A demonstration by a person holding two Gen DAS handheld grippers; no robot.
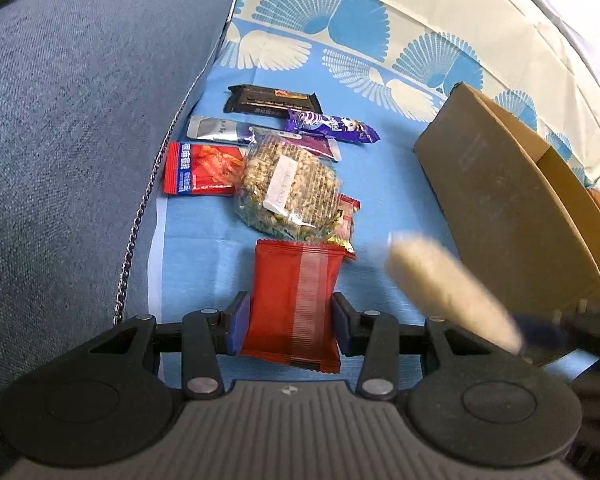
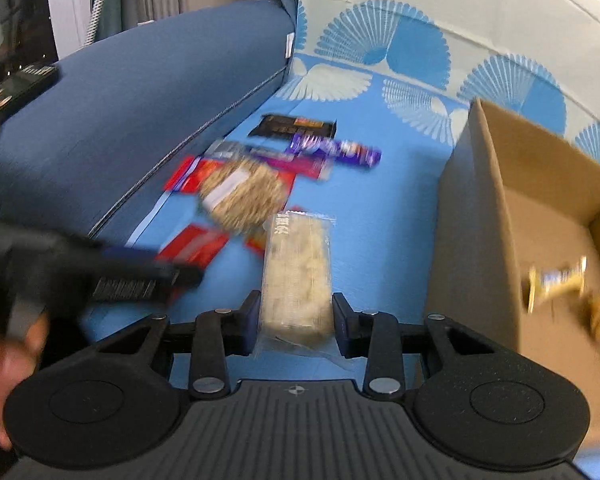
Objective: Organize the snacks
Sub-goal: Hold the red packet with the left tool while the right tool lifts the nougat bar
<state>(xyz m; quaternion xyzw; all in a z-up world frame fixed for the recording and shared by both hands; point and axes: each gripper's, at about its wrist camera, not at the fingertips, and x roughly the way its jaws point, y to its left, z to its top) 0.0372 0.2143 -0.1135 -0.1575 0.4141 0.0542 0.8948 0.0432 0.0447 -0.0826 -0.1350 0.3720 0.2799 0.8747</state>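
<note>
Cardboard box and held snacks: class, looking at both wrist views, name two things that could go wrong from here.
1. The right hand-held gripper pinches the pale snack bar only at its near end; the long free end could swing or slip before reaching the cardboard box.
2. The left hand-held gripper holds the red packet beside the round clear-wrapped snack, so lifting may drag the pile.

I log: red packet [image 1: 296,304]; pale beige bar in a clear wrapper [image 2: 298,276]; purple wrapper [image 1: 334,126]; black wrapper [image 1: 274,99]; silver sachet [image 1: 214,128]; brown cardboard box [image 2: 480,216]; sky-blue sheet [image 1: 204,224], white fan motifs; denim-blue cushion [image 1: 80,120].
</note>
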